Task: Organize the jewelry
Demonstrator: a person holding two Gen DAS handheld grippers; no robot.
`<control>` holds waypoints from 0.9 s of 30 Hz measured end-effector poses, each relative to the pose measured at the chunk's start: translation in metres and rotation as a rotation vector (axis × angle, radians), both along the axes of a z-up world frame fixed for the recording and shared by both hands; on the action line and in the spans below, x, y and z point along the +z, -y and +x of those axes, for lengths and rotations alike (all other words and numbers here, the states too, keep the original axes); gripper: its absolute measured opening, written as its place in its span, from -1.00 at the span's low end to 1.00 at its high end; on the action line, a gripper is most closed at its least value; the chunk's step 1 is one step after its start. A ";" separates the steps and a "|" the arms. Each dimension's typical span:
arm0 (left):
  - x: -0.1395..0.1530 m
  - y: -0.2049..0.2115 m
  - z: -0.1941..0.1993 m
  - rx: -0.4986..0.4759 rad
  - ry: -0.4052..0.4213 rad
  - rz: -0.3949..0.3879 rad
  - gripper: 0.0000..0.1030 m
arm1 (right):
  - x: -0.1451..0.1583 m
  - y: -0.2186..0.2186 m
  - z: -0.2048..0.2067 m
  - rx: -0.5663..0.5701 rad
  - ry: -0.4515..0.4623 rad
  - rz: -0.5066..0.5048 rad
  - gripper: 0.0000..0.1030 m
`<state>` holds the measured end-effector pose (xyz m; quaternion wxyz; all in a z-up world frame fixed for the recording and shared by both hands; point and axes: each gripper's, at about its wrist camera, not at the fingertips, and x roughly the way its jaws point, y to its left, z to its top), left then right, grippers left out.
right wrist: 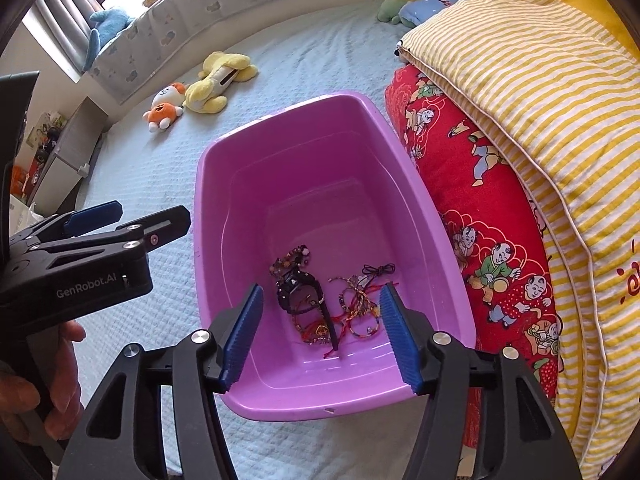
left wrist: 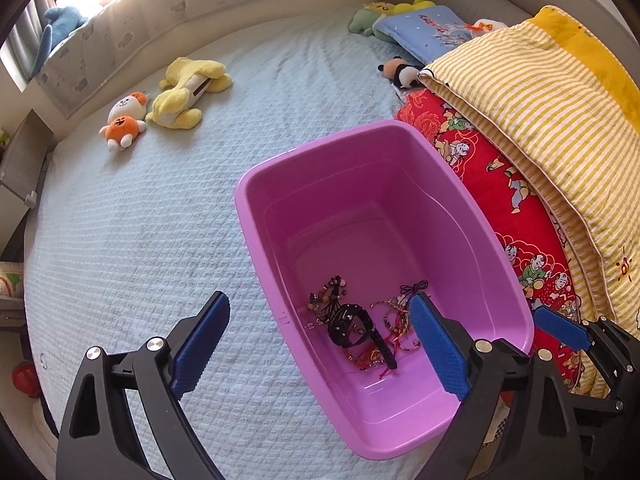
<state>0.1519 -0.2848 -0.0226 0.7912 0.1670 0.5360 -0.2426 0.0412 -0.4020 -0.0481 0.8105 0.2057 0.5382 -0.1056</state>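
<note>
With both the left gripper (left wrist: 320, 344) and right gripper (right wrist: 320, 336) wide and empty, the light, tangly jewelry (right wrist: 328, 304) in the pink tub (right wrist: 224, 208) probably lifts best by its stiff black strap (right wrist: 328, 328).

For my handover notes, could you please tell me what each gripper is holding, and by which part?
Nothing is held: both the left gripper and the right gripper have open, empty jaws above the jewelry in the purple bin.

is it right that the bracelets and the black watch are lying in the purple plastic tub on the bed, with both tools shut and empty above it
Not quite. The bracelets and black watch do lie in the purple plastic tub on the bed, but both tools stand open, not shut, and empty. Each wrist view shows it: left tool, right tool.
</note>
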 end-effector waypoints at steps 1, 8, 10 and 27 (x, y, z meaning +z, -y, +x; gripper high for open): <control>0.002 -0.001 -0.001 0.003 -0.002 0.003 0.77 | 0.000 -0.001 0.000 -0.001 -0.006 0.001 0.14; 0.016 -0.009 -0.006 0.011 0.024 0.026 0.77 | 0.002 -0.008 -0.003 0.008 -0.043 0.006 0.16; 0.019 -0.011 -0.007 0.013 0.027 0.028 0.77 | 0.003 -0.010 -0.003 0.007 -0.052 0.009 0.16; 0.028 -0.010 -0.019 -0.015 0.035 0.023 0.77 | 0.009 -0.015 -0.013 -0.013 -0.061 0.023 0.16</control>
